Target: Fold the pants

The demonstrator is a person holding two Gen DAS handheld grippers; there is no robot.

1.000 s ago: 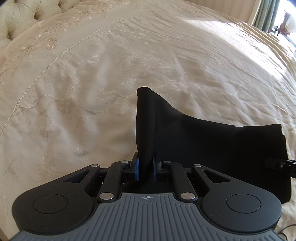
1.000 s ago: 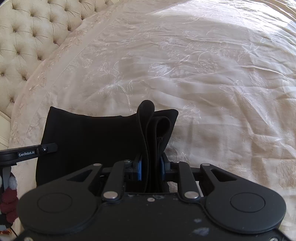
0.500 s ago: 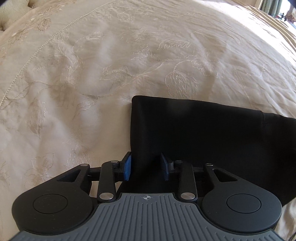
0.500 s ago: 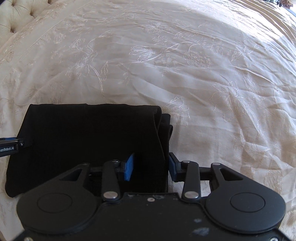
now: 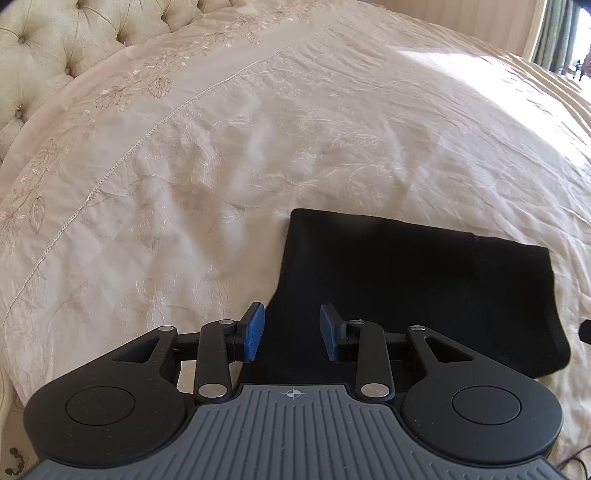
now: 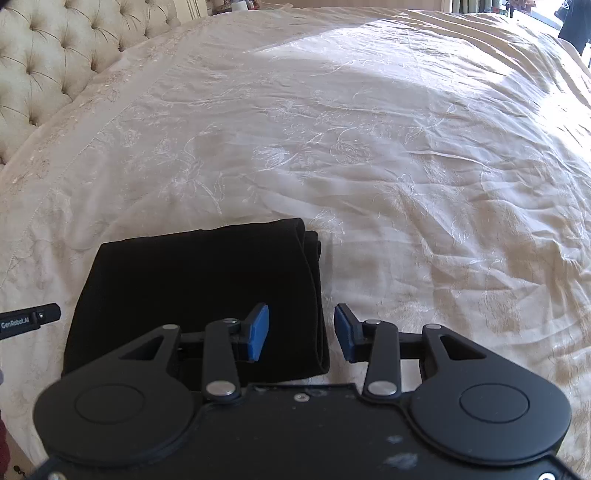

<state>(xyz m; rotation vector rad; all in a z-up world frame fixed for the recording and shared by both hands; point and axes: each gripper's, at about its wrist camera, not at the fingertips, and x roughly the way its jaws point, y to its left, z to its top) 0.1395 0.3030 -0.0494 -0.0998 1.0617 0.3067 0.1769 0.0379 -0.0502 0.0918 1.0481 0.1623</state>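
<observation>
The left gripper hovers low with its jaws spread wide, gripping nothing, over the folded black pants' left edge. The right gripper likewise gapes empty at the right edge. The pants lie flat on the cream bedspread. At nine o'clock, a black bar reads "GenRobot.AI".

The near edge of the folded black pants disappears beneath the left gripper, and likewise under the right gripper in its own view. A dark tip is cut off at the frame's right edge. Small objects beyond the bed are too tiny to identify.
</observation>
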